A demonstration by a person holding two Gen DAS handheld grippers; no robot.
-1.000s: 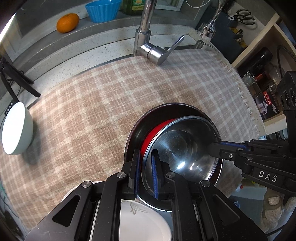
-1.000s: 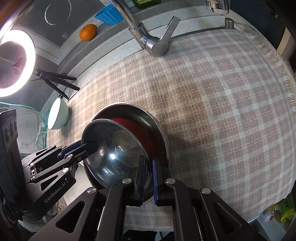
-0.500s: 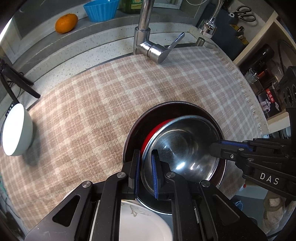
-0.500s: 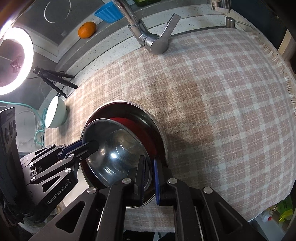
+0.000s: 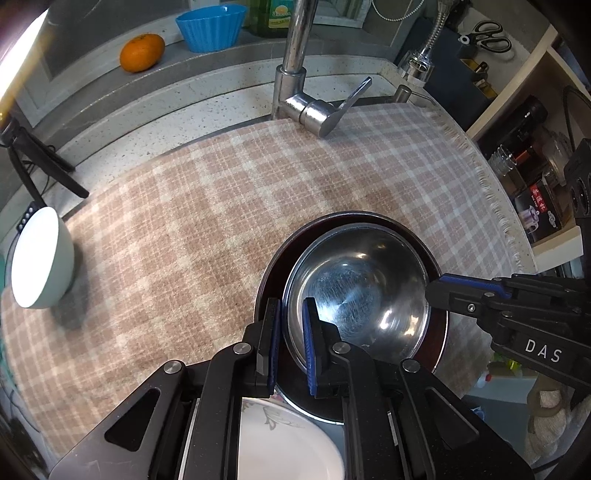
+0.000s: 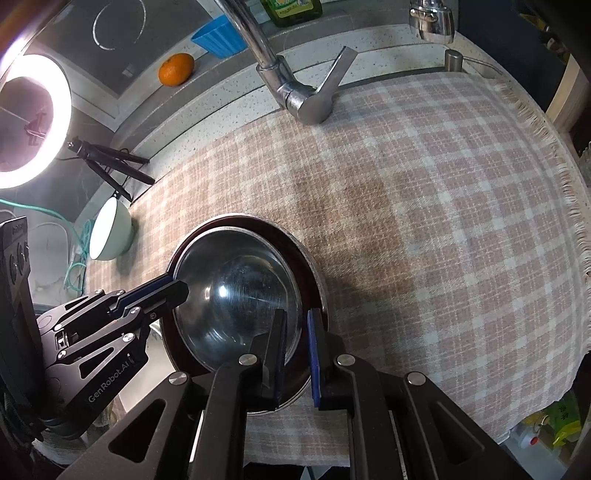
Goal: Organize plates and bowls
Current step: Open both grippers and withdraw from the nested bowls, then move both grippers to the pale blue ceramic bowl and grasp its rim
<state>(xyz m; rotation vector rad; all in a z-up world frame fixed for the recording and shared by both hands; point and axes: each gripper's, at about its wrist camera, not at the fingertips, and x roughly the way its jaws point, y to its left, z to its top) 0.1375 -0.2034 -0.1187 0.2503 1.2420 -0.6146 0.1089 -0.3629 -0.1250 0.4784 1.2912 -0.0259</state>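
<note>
Your left tool [image 5: 288, 339] is closed on the near rim of the steel bowl [image 5: 354, 295]. One blue pad is inside the bowl and one is outside. Your right tool [image 6: 295, 354] pinches the rim on the other side the same way. Both tools point steeply down at the desk.

The steel bowl is round, so it has no long side. Its open mouth faces up. It sits inside a bigger dark red bowl [image 5: 273, 266], and the rims are almost level. The dark red bowl stands on the checked cloth [image 5: 184, 221] that covers the desk.

You have two tools, and each one holds one side of the same bowl. In the left view the right tool [image 5: 436, 291] comes in from the right. In the right view the left tool [image 6: 177, 291] comes in from the left.

There is one steel bowl and one dark red bowl. One pale green bowl [image 5: 40, 262] lies tipped on its side at the left edge of the cloth, well apart from the stack. One white plate [image 5: 280, 443] shows under your left tool. Past the tap [image 5: 306, 107], one blue bowl [image 5: 210, 27] and one orange [image 5: 142, 51] sit on the ledge.
</note>
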